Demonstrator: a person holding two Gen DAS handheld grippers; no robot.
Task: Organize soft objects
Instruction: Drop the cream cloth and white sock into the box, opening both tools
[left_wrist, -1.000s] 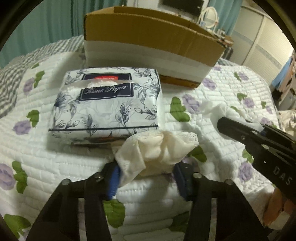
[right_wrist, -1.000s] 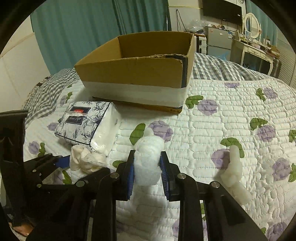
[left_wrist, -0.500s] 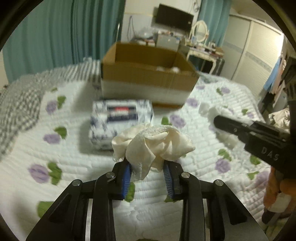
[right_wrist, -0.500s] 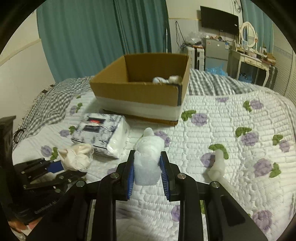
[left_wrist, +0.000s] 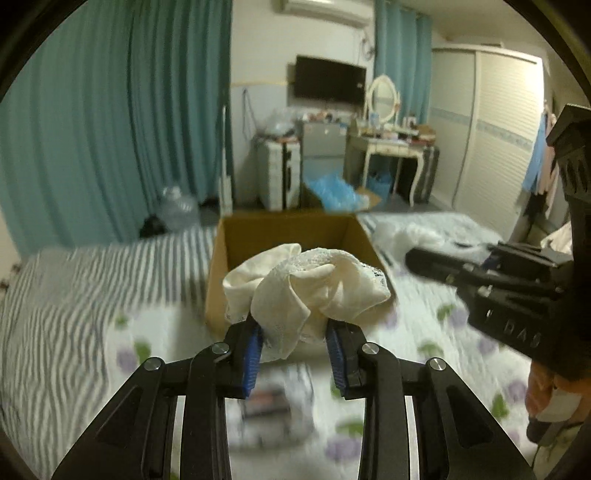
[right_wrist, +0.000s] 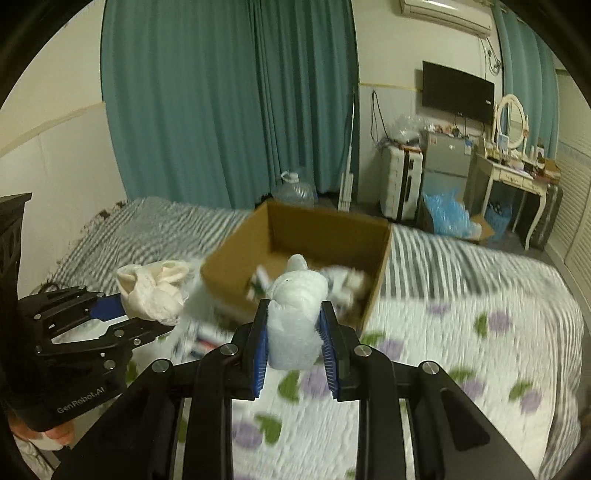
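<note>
Both tools are up in the air over the bed (right_wrist: 461, 325) right now, each with something soft pinched in it. The left tool (left_wrist: 293, 349) is clamped on a bunched-up cream cloth (left_wrist: 306, 291) with a lacy edge, held right in front of the cardboard box (left_wrist: 236, 258). The right tool (right_wrist: 293, 345) is squeezed onto a white fluffy wad (right_wrist: 295, 314), and from its camera that wad sits just in front of the box's near edge. The box is open on top and sits on the flowery quilt, with a few small things inside, too blurry to say what. A tissue pack (left_wrist: 273, 402) lies on the quilt below the left tool, pretty smeared. Teal curtains (right_wrist: 229, 103) hang behind the bed.
</note>
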